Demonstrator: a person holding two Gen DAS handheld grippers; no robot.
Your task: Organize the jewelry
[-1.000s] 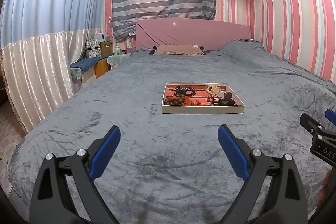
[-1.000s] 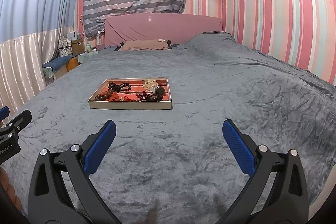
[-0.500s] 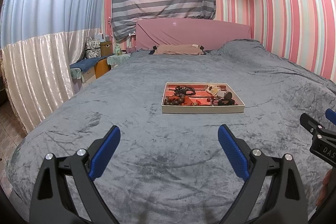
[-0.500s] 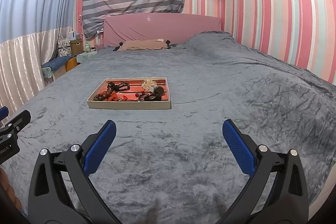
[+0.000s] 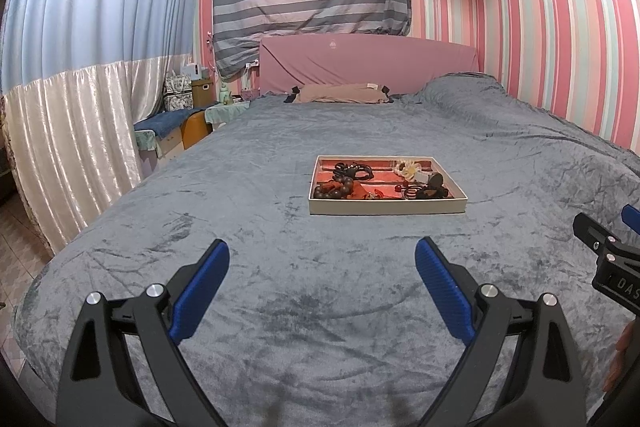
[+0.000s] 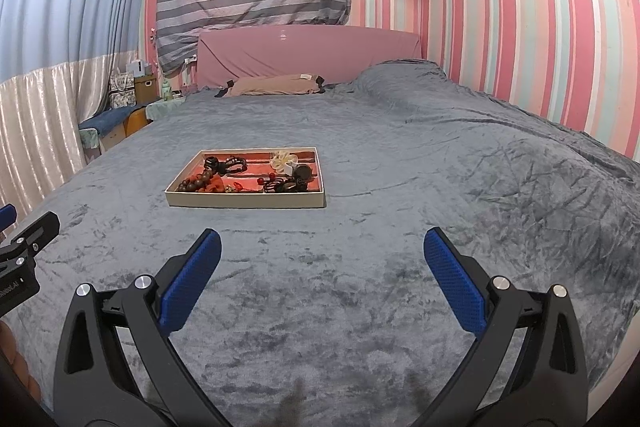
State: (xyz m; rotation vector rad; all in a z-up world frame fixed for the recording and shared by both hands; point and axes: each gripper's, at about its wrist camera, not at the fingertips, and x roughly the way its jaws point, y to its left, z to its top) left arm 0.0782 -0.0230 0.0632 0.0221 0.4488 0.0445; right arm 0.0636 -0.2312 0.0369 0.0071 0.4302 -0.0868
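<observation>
A shallow cream tray with a red lining lies on the grey bedspread, well ahead of both grippers. Inside it sit a string of dark wooden beads, black hair clips, a cream flower piece and small red bits. My left gripper hovers open over the near blanket with nothing between its blue pads. My right gripper is open too and holds nothing. Each gripper shows at the edge of the other's view.
The grey bedspread covers a wide bed with a pink headboard and a tan pillow. A bedside stand with boxes sits at the left by the curtains. A striped wall runs along the right.
The right wrist view has drifted slightly, with the tray shifting a little to the left in it. The left gripper has held still. Both stayed open.
</observation>
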